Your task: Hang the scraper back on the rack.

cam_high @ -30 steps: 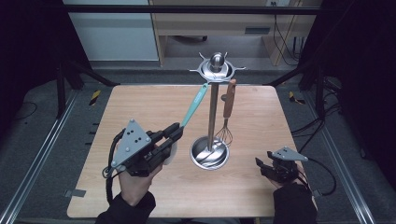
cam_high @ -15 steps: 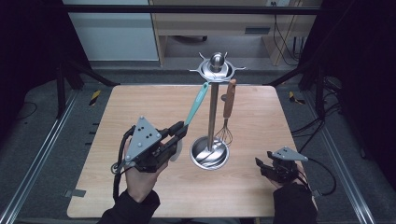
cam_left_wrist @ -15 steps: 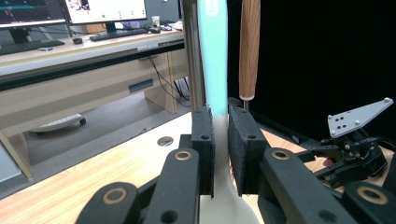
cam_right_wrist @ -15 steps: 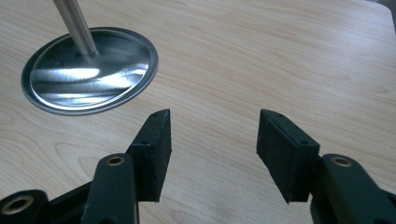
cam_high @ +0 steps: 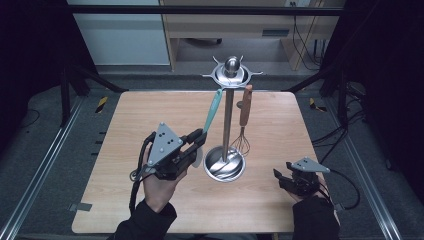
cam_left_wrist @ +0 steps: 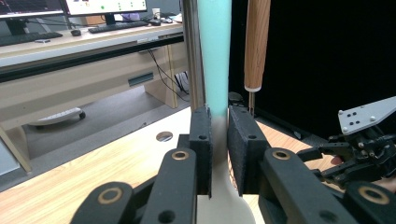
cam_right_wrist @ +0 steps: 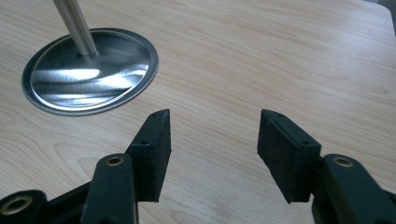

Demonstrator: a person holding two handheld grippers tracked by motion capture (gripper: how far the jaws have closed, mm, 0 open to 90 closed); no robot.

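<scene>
Left tongs (cam_high: 196, 140) clamped on teal-handled spatula (cam_high: 214, 107), pads (cam_left_wrist: 201, 140) pressing narrow neck where teal handle meets pale blade; jaws eased open slightly just now, spatula between them. Spatula tilted, handle top near hook ring of steel utensil stand (cam_high: 228, 117), blade low beside stand's round base (cam_high: 224, 164). Wooden-handled whisk (cam_high: 244, 120) hangs on stand, right of pole. Right tongs (cam_right_wrist: 212, 154) wide, nothing between, low over counter (cam_high: 150, 115) at front right, apart from base.
</scene>
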